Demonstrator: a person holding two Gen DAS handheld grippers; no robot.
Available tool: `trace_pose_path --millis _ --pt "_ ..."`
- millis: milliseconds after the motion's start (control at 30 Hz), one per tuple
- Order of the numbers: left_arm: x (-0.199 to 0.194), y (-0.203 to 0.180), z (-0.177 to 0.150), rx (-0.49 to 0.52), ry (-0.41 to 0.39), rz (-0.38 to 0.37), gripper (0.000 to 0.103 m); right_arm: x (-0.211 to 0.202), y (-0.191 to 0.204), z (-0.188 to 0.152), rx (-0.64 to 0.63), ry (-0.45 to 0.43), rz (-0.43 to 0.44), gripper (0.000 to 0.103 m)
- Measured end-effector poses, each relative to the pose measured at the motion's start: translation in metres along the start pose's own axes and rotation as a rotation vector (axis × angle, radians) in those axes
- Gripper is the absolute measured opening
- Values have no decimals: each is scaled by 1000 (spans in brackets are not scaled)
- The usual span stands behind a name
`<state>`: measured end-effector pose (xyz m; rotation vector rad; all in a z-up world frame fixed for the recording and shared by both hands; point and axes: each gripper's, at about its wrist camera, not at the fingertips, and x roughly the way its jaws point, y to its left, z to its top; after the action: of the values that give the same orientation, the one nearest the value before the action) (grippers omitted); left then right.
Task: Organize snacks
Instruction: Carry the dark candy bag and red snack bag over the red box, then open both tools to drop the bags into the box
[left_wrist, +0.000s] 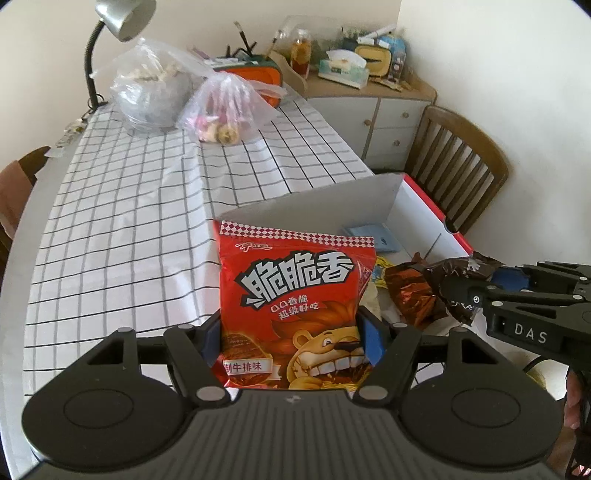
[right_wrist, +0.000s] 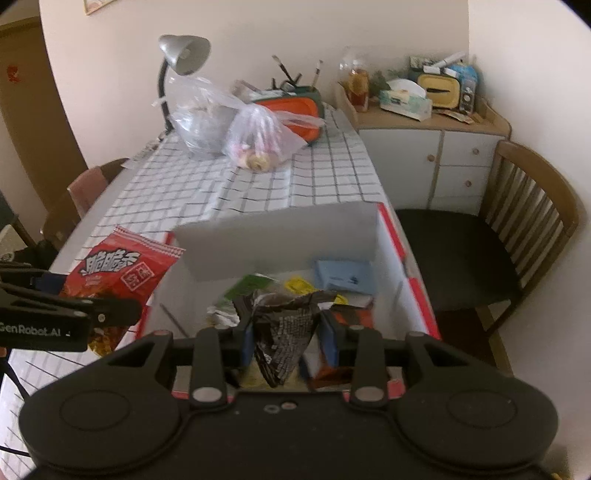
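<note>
**Both hands full over the snack box**

My left gripper (left_wrist: 291, 343) is clamped on the red snack bag (left_wrist: 295, 295), pads squeezing its lower half, long axis standing upright and pointing away from me. My right gripper (right_wrist: 290, 339) is pinching a dark crinkly wrapper (right_wrist: 284, 332), which hangs right over the white box (right_wrist: 277, 240).

The box sits just to the right of the red bag, so the left hand has to swing rightward and clear the near-left wall to drop it in. The right hand is already the closer one, basically above the pile of wrappers inside. I reckon the catch is crowding: both grippers meet over one opening, and the tall back flap blocks any approach from the far side.

Further off, plastic bags (left_wrist: 225, 110) and a desk lamp (left_wrist: 118, 22) sit at the far end of the checked tablecloth (left_wrist: 129, 221), well out of the way.
</note>
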<state>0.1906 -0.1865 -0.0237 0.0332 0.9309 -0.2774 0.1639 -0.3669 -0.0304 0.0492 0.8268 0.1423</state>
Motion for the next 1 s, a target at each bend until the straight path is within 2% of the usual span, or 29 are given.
trace_pose_path --millis 267,567,767,1000 --pt "39 -22 7 1 44 8 72 27 -23 -6 -25 52 -14 34" --pt "74 -39 1 25 86 22 72 51 -25 -17 -92 97 -11 33" --pt "89 -46 -4 37 108 31 72 59 -29 -21 -91 119 -7 33" --pt "98 -49 -12 45 131 23 72 57 -35 -25 -66 119 8 38"
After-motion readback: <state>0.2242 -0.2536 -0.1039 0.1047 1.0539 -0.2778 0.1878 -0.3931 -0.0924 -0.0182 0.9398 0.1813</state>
